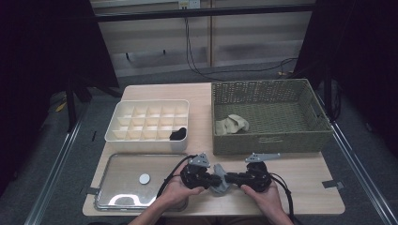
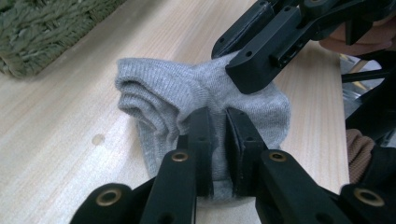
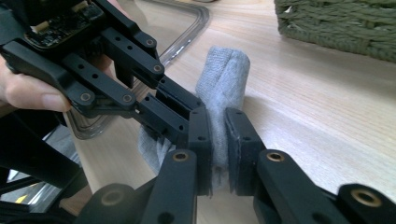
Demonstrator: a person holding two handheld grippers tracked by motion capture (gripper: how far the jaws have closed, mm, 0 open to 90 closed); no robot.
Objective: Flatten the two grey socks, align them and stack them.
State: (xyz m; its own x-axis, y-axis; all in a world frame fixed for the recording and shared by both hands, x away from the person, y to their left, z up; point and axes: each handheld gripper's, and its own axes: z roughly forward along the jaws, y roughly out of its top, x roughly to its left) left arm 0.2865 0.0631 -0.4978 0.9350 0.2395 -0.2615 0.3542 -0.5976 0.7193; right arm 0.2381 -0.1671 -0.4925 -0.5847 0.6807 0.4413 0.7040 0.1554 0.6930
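Both tools are clenched on the same small grey knitted sock (image 1: 219, 180), which lies bunched on the pale wooden counter (image 1: 300, 178) at its near edge, between the person's two hands. The left tool (image 1: 212, 179) pinches the sock's left side and the right tool (image 1: 232, 178) its right side, their tips pointing toward each other and nearly meeting over the fabric; this two-sided hold looks meant for folding or rolling the sock into a compact bundle. In the left tool's view the ribbed cuff is doubled over, and the jaws press a fold of cloth between them. Such a bundle would likely suit the white plastic divided organiser box (image 1: 123, 117) at the far left, where a dark item (image 1: 178, 134) already sits in one cell. The green woven basket (image 1: 319, 136) at the far right holds a beige sock (image 1: 232, 124), probably waiting its turn.
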